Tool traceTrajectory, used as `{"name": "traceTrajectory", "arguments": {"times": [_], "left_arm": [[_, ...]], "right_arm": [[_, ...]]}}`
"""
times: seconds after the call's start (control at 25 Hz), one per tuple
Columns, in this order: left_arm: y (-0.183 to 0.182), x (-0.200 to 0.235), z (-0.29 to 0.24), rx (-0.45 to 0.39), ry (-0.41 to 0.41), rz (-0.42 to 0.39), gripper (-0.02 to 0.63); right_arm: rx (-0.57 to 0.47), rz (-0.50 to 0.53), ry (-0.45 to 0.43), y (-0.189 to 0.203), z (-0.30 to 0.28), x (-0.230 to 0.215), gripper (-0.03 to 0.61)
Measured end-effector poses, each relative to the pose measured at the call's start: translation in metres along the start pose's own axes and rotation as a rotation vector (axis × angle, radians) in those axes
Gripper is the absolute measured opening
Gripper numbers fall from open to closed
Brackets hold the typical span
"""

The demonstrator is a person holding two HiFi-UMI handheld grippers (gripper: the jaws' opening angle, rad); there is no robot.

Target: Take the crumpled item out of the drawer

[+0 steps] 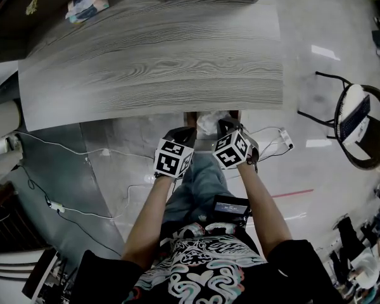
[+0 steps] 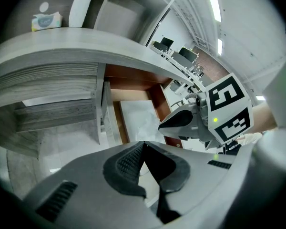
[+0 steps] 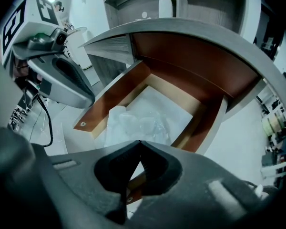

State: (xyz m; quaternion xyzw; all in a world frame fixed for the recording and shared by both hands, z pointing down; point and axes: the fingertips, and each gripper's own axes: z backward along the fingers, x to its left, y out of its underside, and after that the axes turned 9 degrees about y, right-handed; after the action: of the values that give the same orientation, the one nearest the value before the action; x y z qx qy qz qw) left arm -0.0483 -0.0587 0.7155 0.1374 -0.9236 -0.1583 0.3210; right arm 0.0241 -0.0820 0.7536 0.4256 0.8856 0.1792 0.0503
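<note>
A drawer [image 3: 112, 97] with red-brown walls and a pale bottom stands pulled out from under the grey wood tabletop [image 1: 152, 56]. A crumpled, clear-white plastic item [image 3: 139, 124] lies inside it, near the front; in the head view it shows as a pale lump [image 1: 209, 121]. My right gripper [image 3: 140, 143] hovers just in front of and above the item, jaws shut on nothing. Level with it on the left, my left gripper [image 2: 143, 144] is also shut and empty, facing the drawer [image 2: 136, 119]. In the head view both grippers [image 1: 180, 135] [image 1: 227, 128] sit at the drawer's front.
A tissue pack [image 1: 87, 4] lies at the table's far left. A white vase [image 2: 81, 6] and a shelf unit stand at the back. A black-framed chair [image 1: 361, 124] is on the right, and cables [image 1: 57, 204] run across the floor at left.
</note>
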Motion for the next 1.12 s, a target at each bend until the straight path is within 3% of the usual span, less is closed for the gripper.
{"name": "traceTrajectory", "arguments": {"times": [1.12], "left_arm": [[-0.031,-0.01,0.034,-0.071,-0.033,-0.045,0.0]], "right_arm": [[-0.076,0.028,0.028,-0.015,0.05,-0.001,0.006]]}}
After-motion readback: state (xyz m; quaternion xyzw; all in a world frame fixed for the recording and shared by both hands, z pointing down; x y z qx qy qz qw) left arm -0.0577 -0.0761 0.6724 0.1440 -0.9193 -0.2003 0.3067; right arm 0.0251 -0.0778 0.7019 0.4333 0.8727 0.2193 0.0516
